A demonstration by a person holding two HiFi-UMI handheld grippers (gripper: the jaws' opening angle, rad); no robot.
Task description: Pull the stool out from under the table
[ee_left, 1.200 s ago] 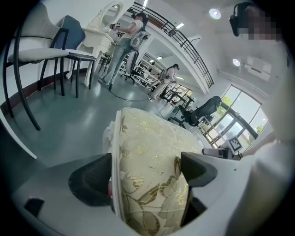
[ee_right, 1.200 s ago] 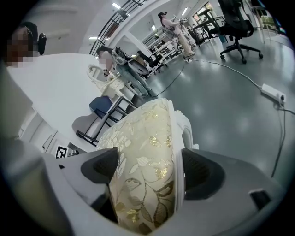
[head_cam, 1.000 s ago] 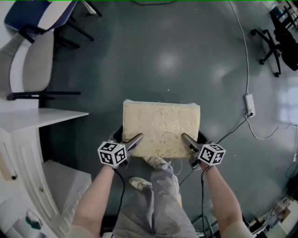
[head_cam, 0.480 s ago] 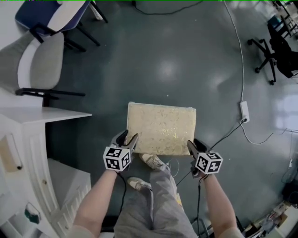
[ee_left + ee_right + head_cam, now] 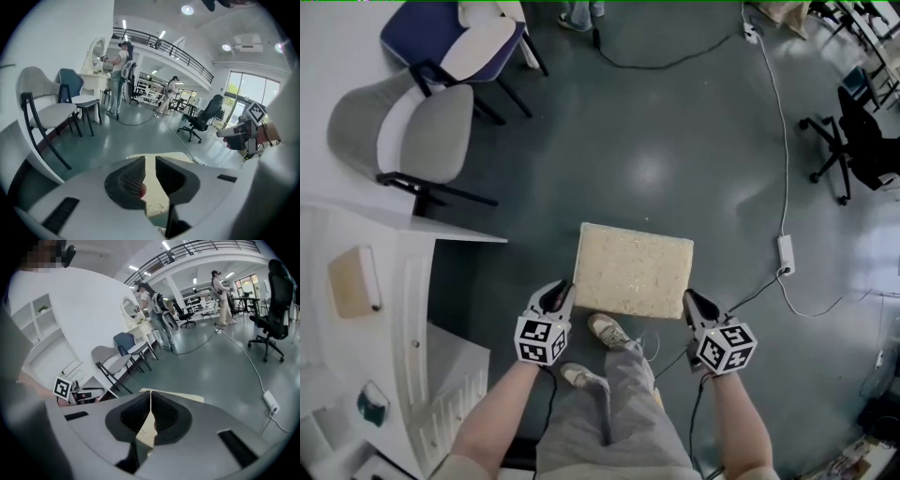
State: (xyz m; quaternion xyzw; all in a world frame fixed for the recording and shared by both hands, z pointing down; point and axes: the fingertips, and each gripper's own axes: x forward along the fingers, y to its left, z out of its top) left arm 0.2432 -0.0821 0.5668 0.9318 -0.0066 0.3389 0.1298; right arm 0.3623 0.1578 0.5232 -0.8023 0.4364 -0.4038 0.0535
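The stool (image 5: 633, 270), with a cream cushioned rectangular top, stands on the dark floor just right of the white table (image 5: 356, 281), out from under it. My left gripper (image 5: 558, 293) hangs above the stool's near left corner; its jaws have just been closing, and only a narrow gap shows with nothing in it (image 5: 150, 161). Above the near right corner is my right gripper (image 5: 691, 302), whose jaws have just closed tip to tip on nothing (image 5: 150, 401). Neither touches the stool. Part of the cushion (image 5: 187, 397) shows beyond the right jaws.
A grey chair (image 5: 412, 136) and a blue one (image 5: 455, 37) stand at the far left. A power strip (image 5: 785, 253) with its cable lies to the stool's right, a black office chair (image 5: 853, 131) beyond. The person's shoes (image 5: 609, 330) are by the stool's near edge.
Both grippers let go of the stool's near corners, rose away from it and closed their jaws. The stool stays on the floor and looks smaller as the view lifts.
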